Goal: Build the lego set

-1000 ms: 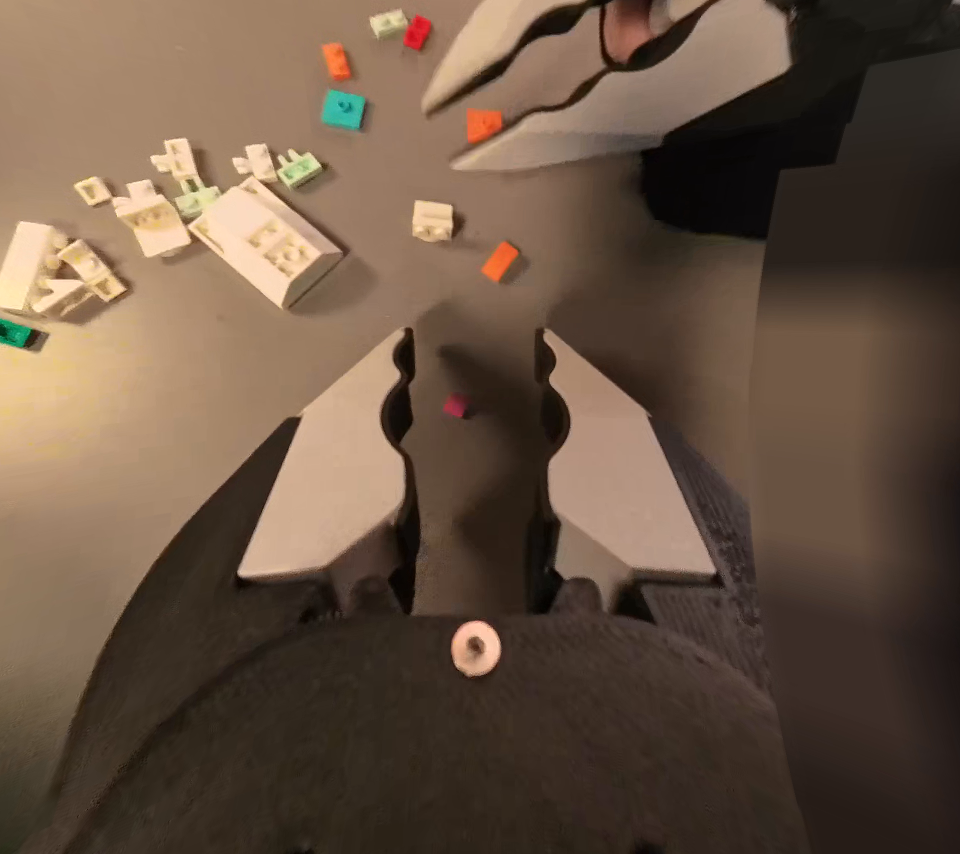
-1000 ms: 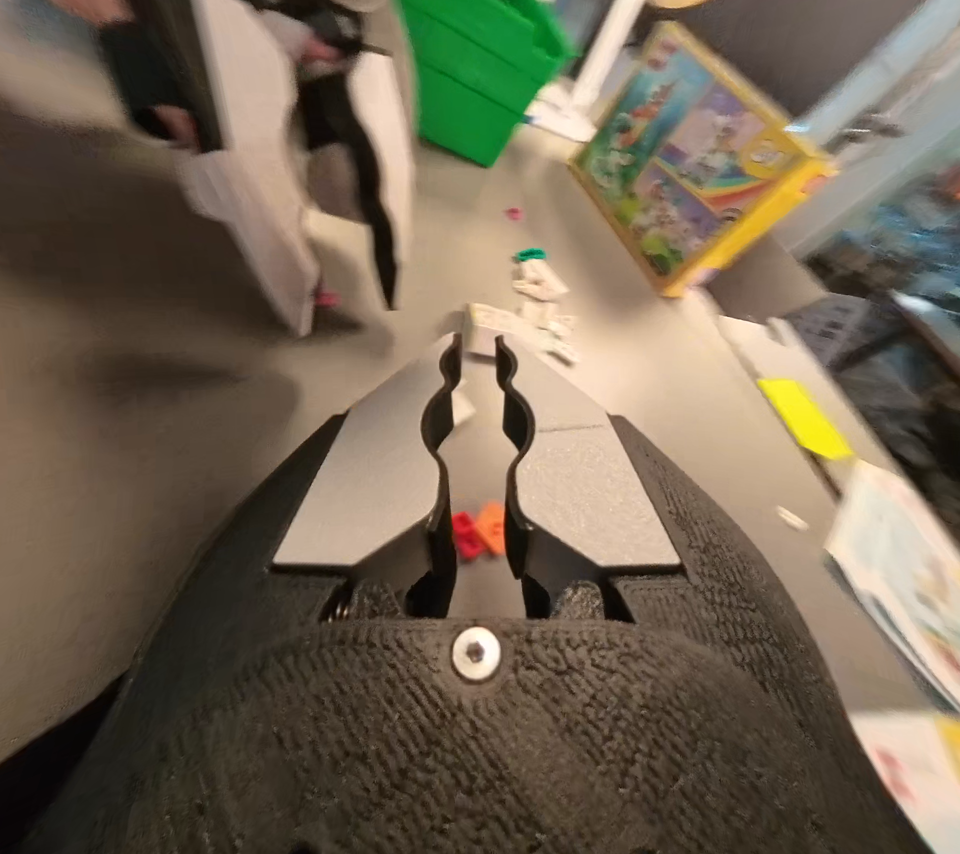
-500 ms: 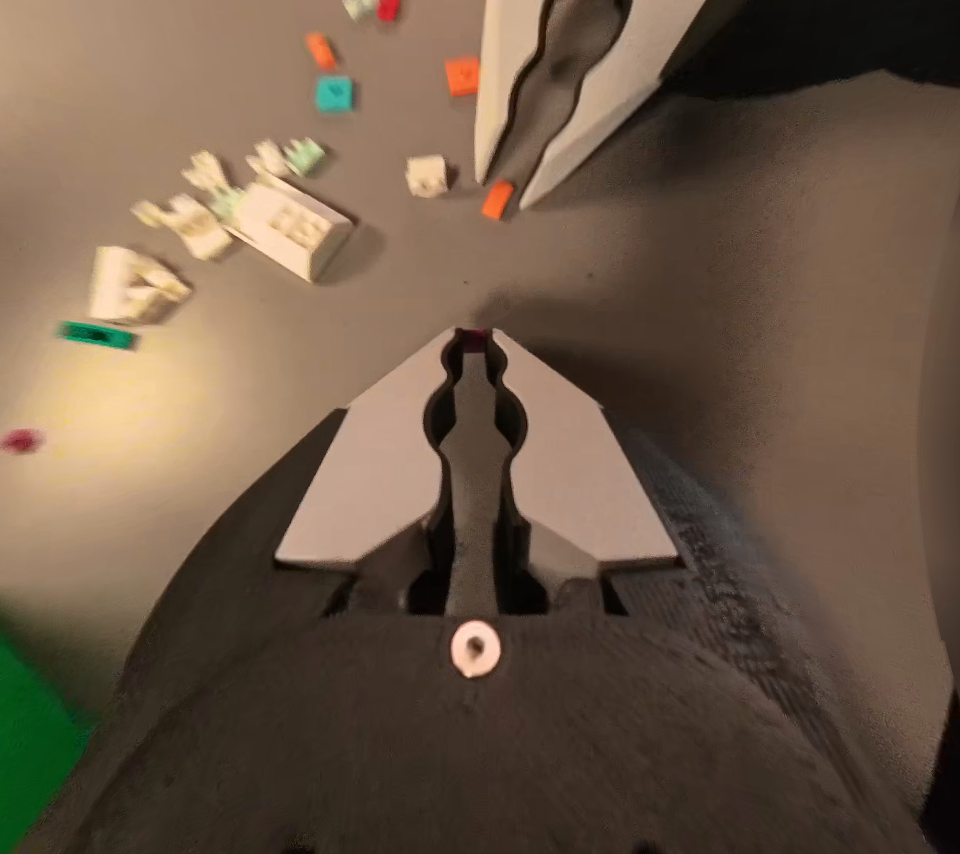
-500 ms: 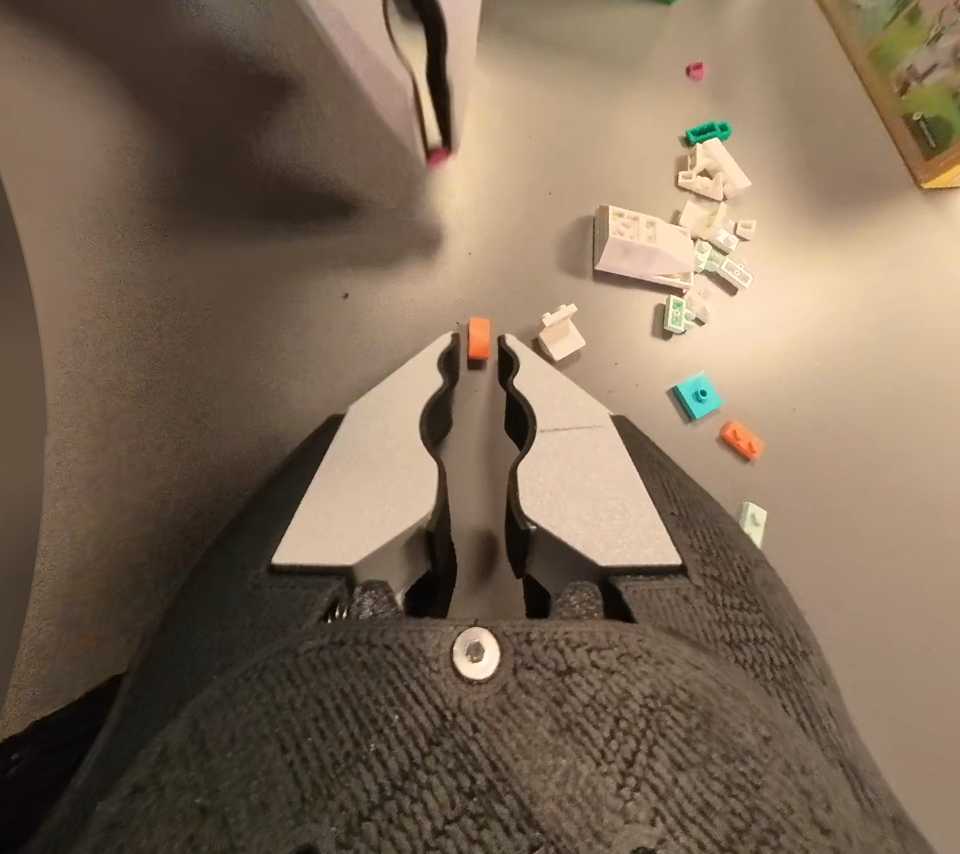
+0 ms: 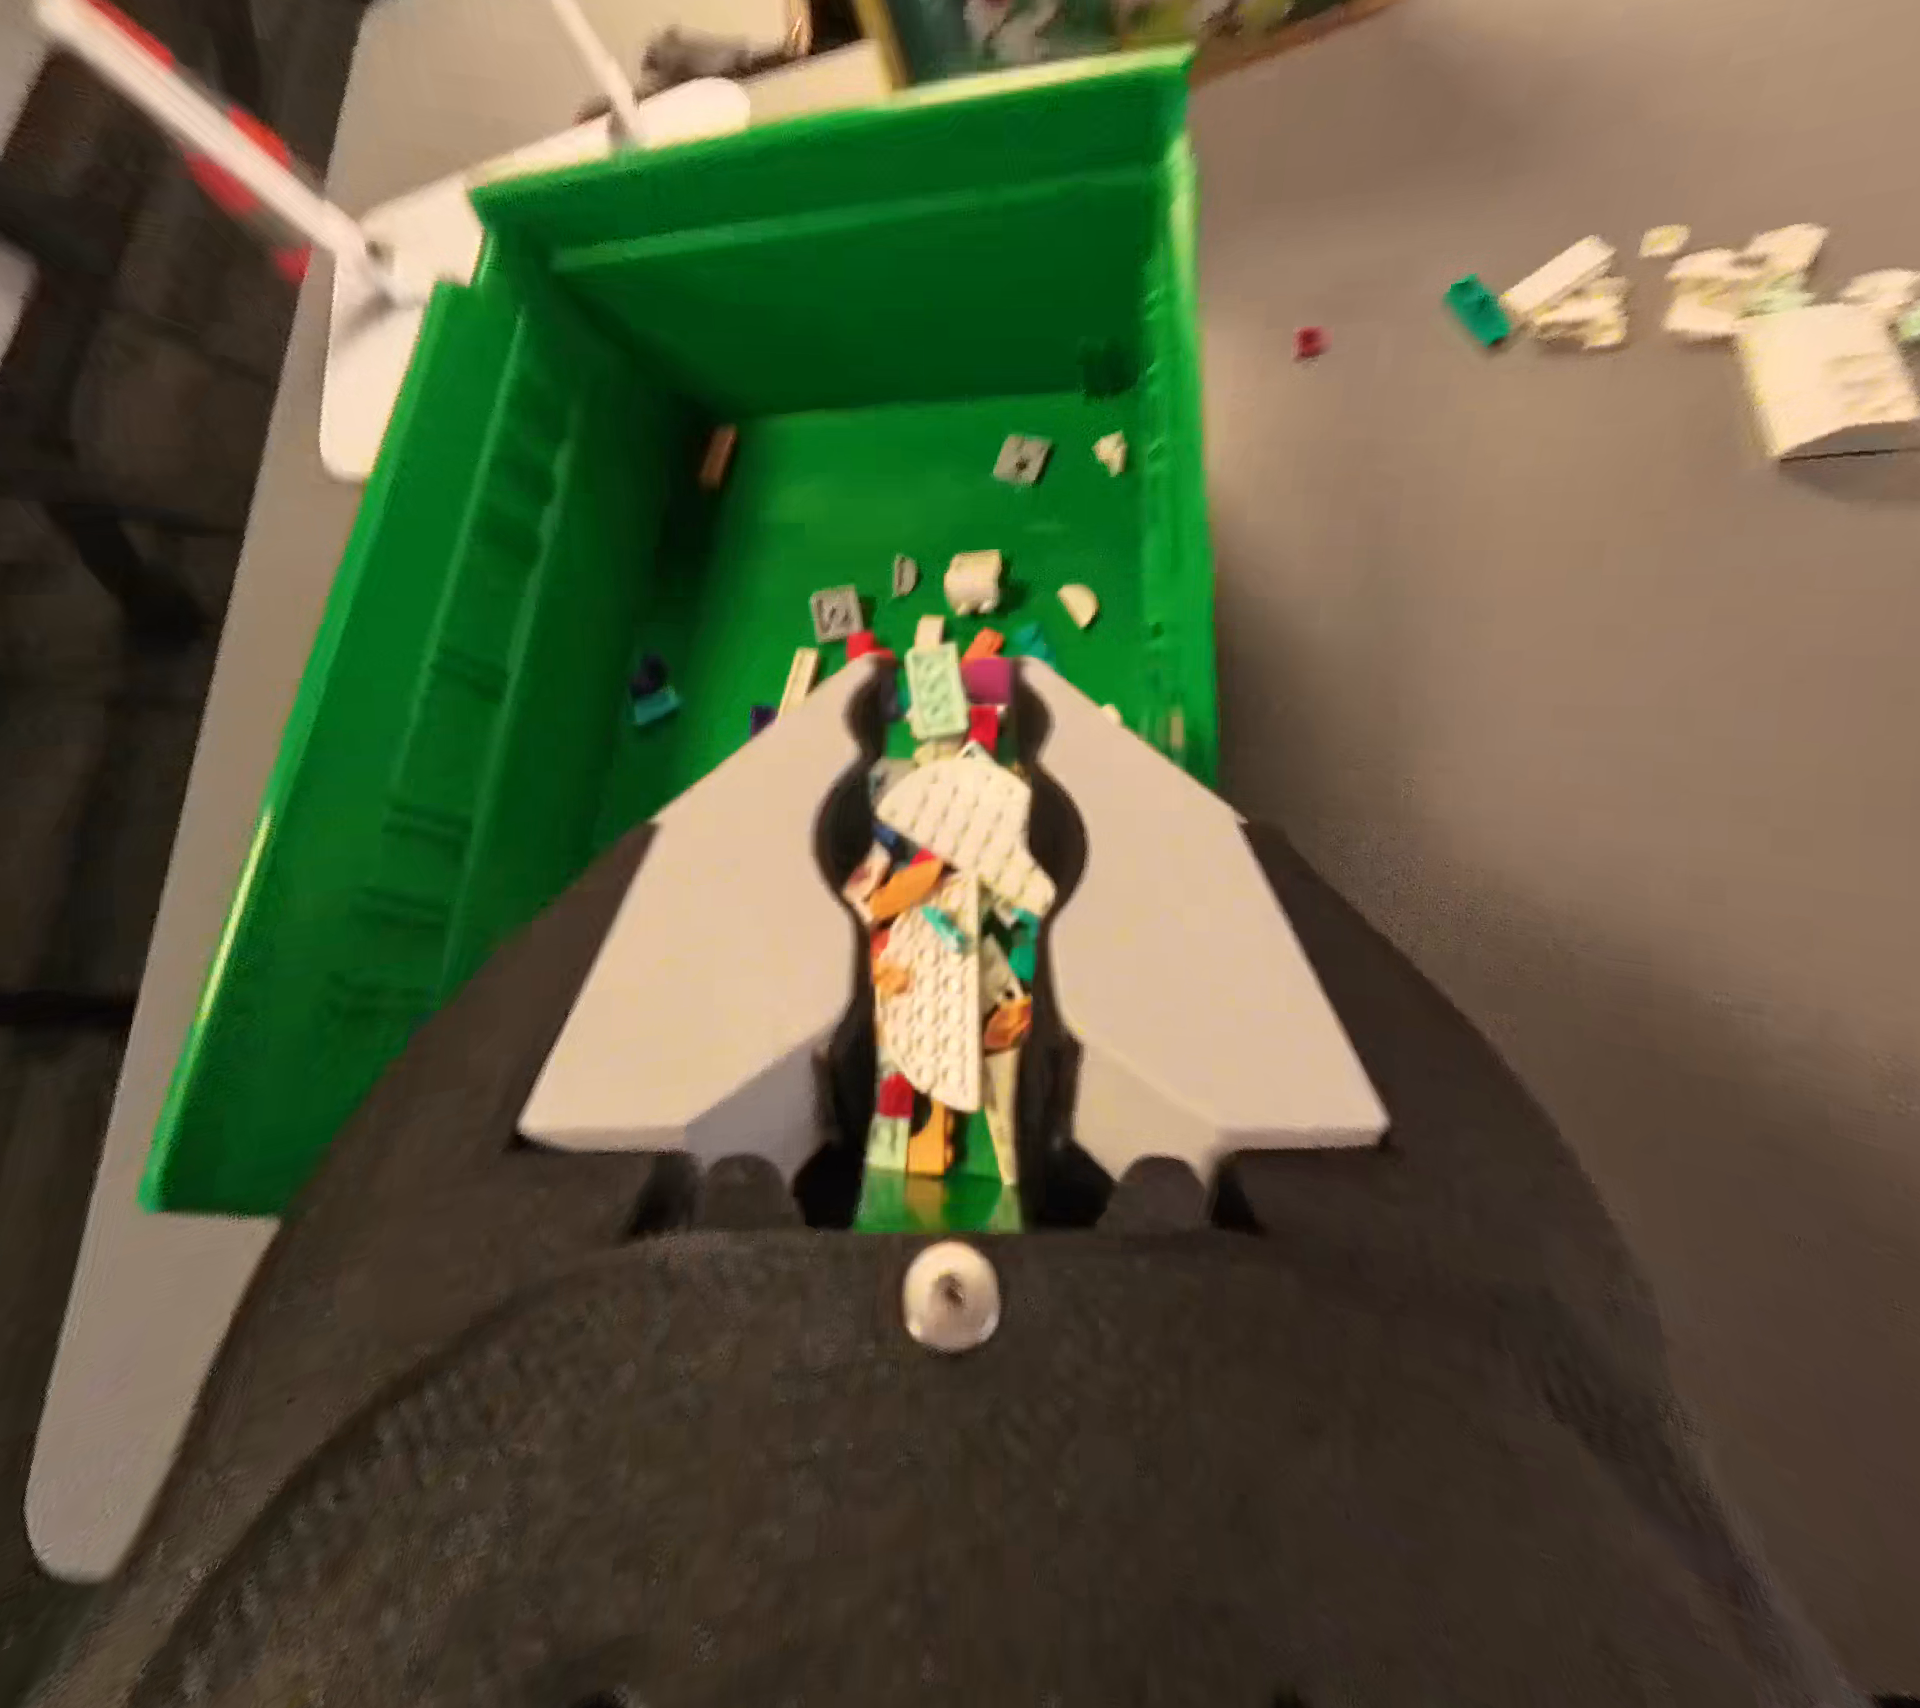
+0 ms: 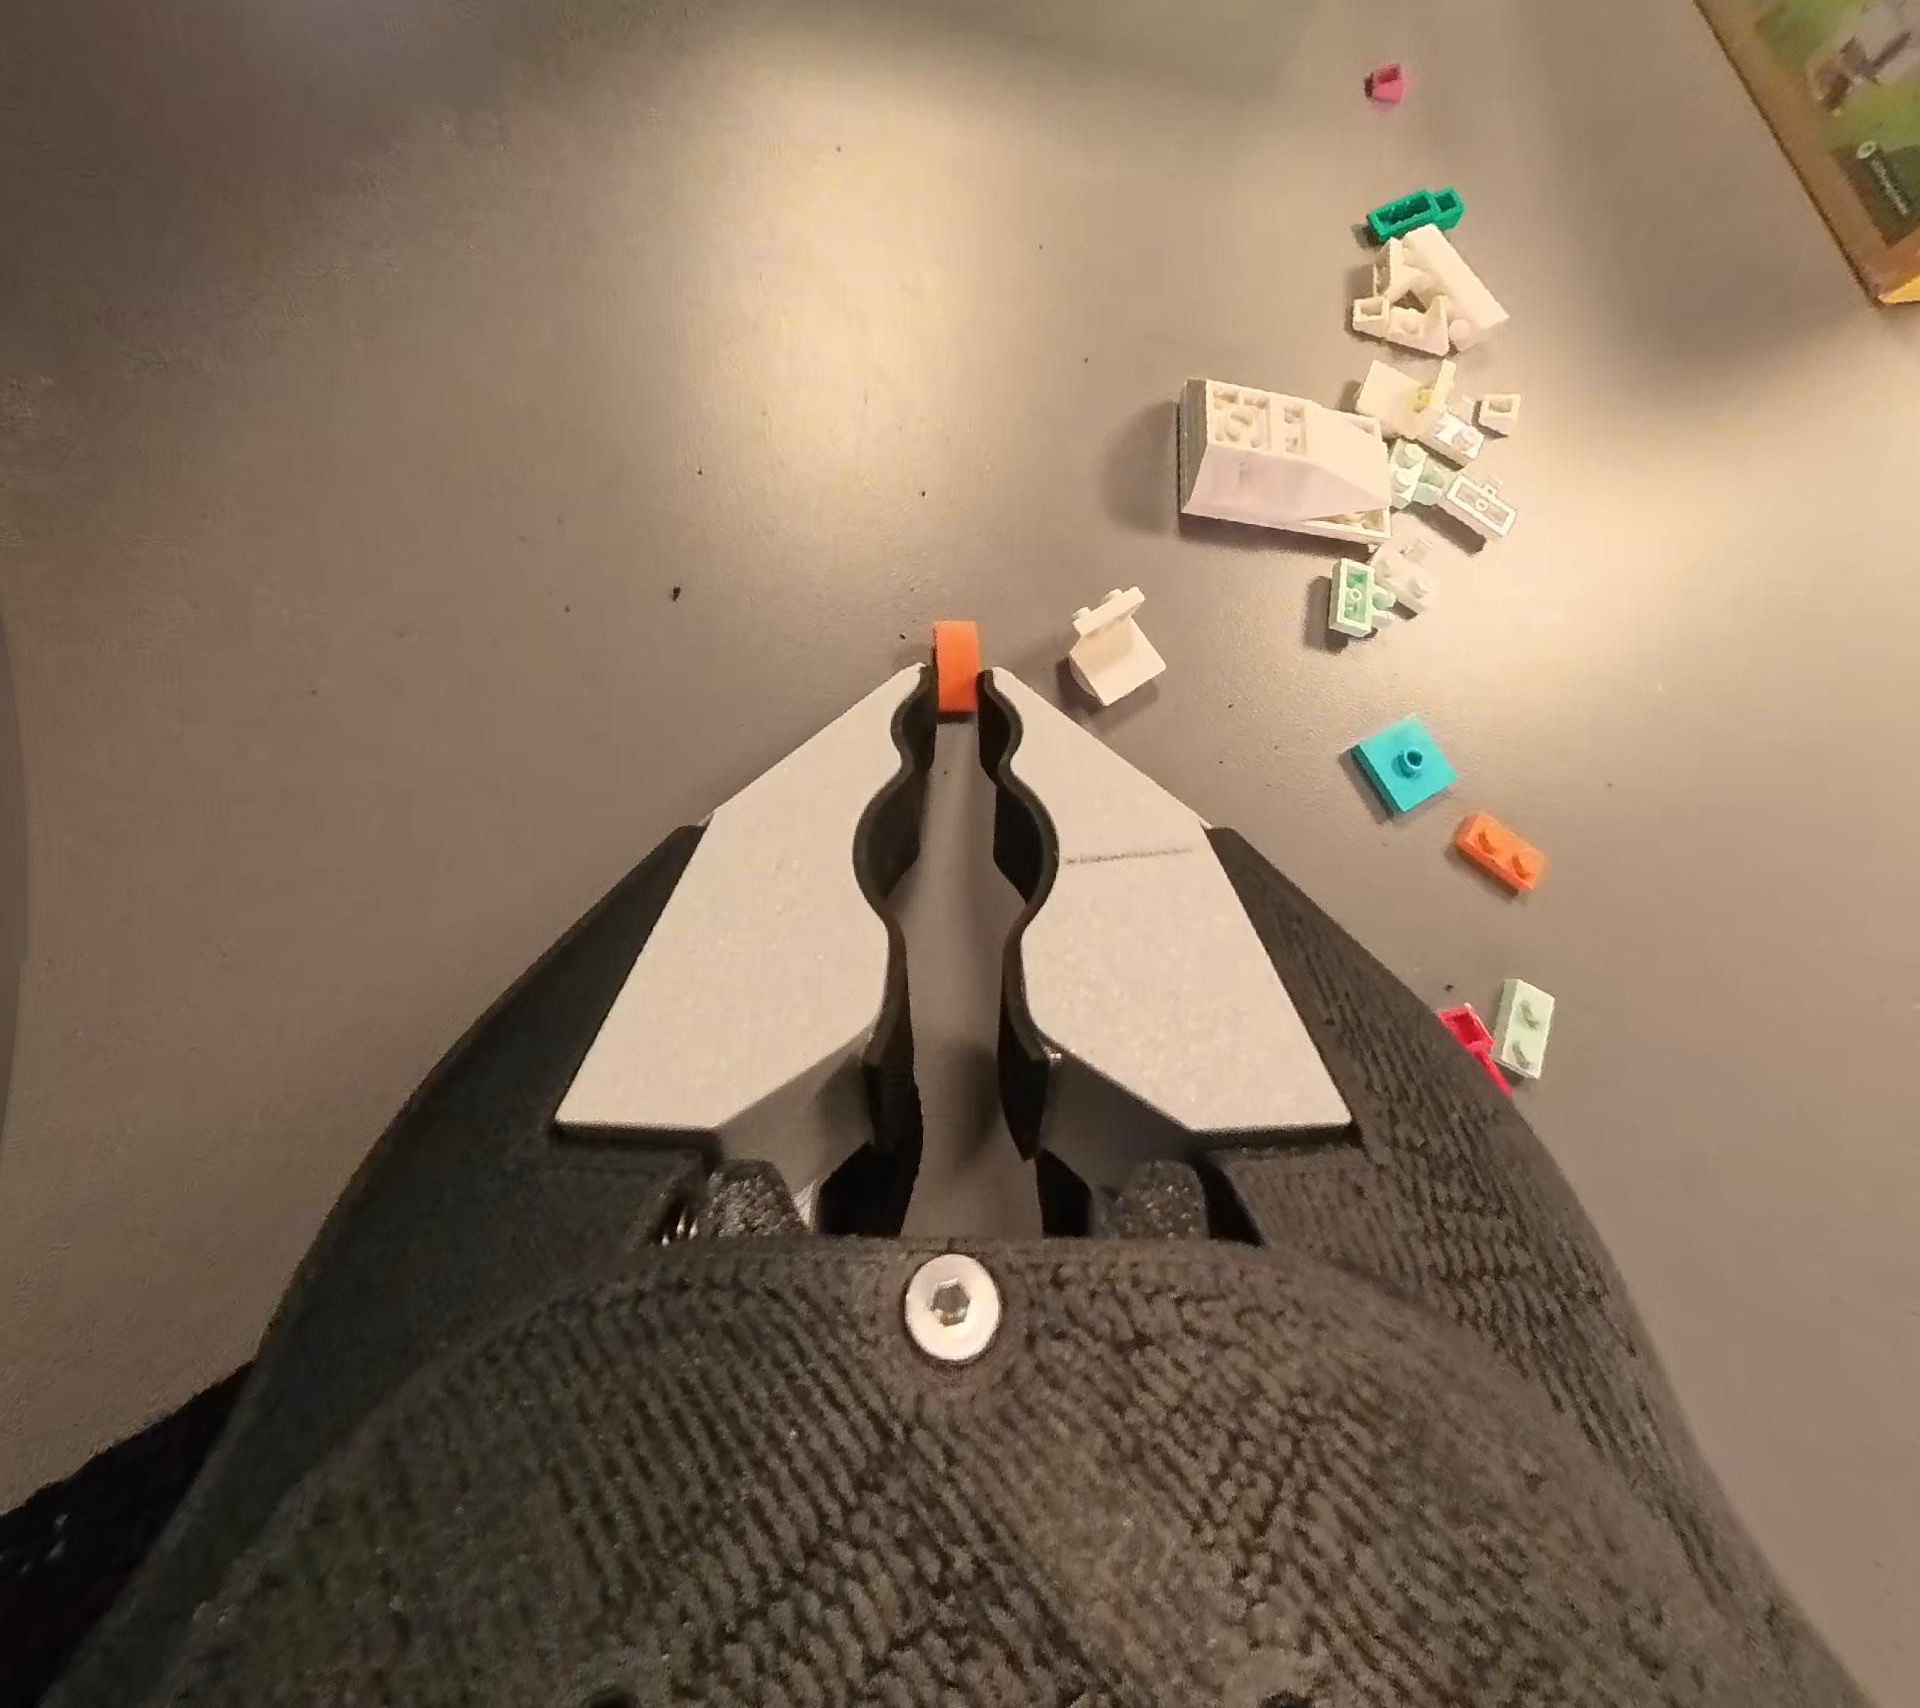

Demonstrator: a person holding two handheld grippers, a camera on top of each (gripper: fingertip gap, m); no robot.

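In the left wrist view, the green bin (image 5: 831, 287) fills the left and middle of the frame. The left hand-held gripper (image 5: 948, 676) hangs over its open top. A moment ago it was down at the surface (image 5: 1455, 827), pinched shut on a tiny pink bit. Now it has swung over the bin and its jaws stand partly apart, let go. A pink bit (image 5: 987, 679) shows by the right fingertip. The picture is blurred, so I cannot tell if it is falling or already lying in the bin. Below the jaws, a pile (image 5: 956, 879) of mixed bricks lies on the bin floor. At the upper right of the frame, more loose white bricks (image 5: 1829, 380) lie on the surface.

In the right wrist view, the right hand-held gripper (image 6: 954, 684) sits in the middle of the frame, clenched on a small orange bit (image 6: 954, 661) at its very tips. Before, the tips only stood around it; now they squeeze it, low over the surface. Just to the right is a small white piece (image 6: 1117, 656). Farther right lie a big white brick (image 6: 1278, 463), a teal square (image 6: 1403, 759) and an orange plate (image 6: 1499, 850), all apart from the gripper.
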